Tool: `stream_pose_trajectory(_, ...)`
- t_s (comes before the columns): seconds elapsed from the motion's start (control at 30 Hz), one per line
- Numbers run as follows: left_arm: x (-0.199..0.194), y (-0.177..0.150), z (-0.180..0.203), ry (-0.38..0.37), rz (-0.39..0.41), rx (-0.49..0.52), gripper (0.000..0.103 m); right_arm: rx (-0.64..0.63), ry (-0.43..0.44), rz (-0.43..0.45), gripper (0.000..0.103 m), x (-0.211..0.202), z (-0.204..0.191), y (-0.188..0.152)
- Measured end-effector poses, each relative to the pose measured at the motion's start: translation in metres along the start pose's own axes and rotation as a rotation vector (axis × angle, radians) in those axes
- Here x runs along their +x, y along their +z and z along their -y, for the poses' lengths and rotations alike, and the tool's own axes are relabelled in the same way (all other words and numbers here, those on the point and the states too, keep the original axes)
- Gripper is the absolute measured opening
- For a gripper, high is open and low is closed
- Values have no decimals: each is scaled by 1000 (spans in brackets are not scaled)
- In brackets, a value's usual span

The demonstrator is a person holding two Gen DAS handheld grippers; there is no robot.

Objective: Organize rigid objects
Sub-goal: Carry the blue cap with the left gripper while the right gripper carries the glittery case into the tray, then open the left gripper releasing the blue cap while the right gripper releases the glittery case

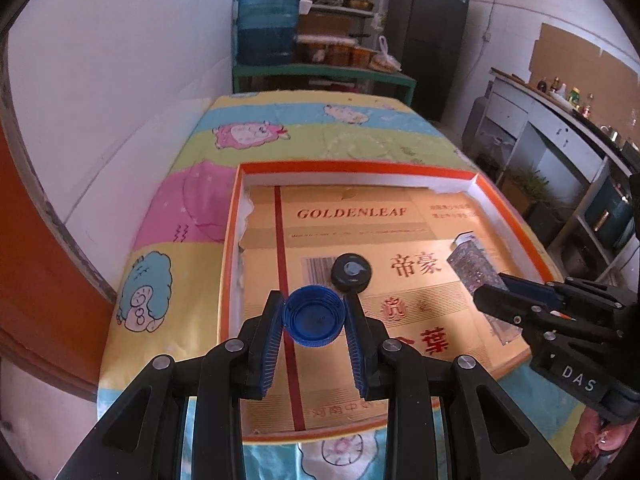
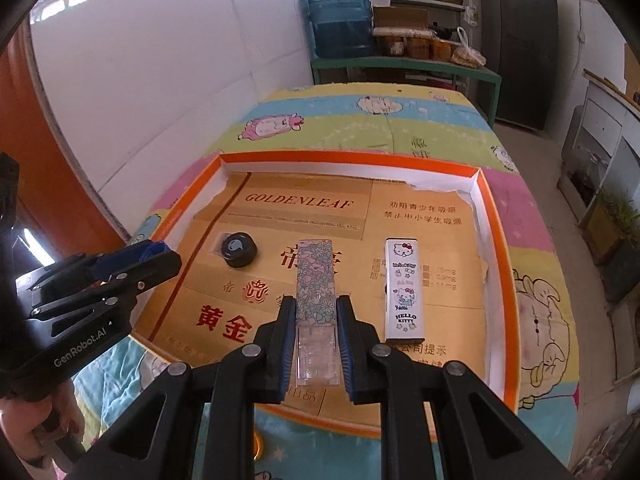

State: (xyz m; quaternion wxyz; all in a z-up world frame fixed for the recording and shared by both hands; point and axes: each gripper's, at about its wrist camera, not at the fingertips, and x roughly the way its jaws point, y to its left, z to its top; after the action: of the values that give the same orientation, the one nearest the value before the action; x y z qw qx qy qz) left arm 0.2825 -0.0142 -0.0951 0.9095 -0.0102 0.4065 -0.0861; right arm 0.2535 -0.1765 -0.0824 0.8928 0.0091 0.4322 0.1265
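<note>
both grippers grip: left gripper a blue cap (open side up), right gripper a floral case.

Both grippers tilt steeply down over the orange-rimmed tray, the left gripper clamped on a blue cap, the right gripper beside it pinching a flowered clear box

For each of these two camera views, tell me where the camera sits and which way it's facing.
Left wrist: on the left gripper, looking forward and down over its blue cap into the orange tray; right gripper at right.
Right wrist: on the right gripper, looking down along its floral case; a hand shows at lower left.
Shared: tray, black cap, water jug.
</note>
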Motion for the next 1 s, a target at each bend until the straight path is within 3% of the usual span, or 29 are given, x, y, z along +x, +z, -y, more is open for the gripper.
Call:
stream_pose_trajectory(0.37,27,-4,-4,-23,-68,-19,31,8,-11,-50,20,20,4,0)
stream_pose_trajectory(0.5,29,-5,0,-1,-62,17,31,5,-17,-62,20,25,4,-2)
stream_pose_trajectory(0.73,30,-7,11,3,-63,80,46,-8,-23,-69,21,28,2,-5)
stream_pose_trajectory(1.0,12,-5,5,-37,2,51,46,-28,-33,-39,22,17,-2,-6)
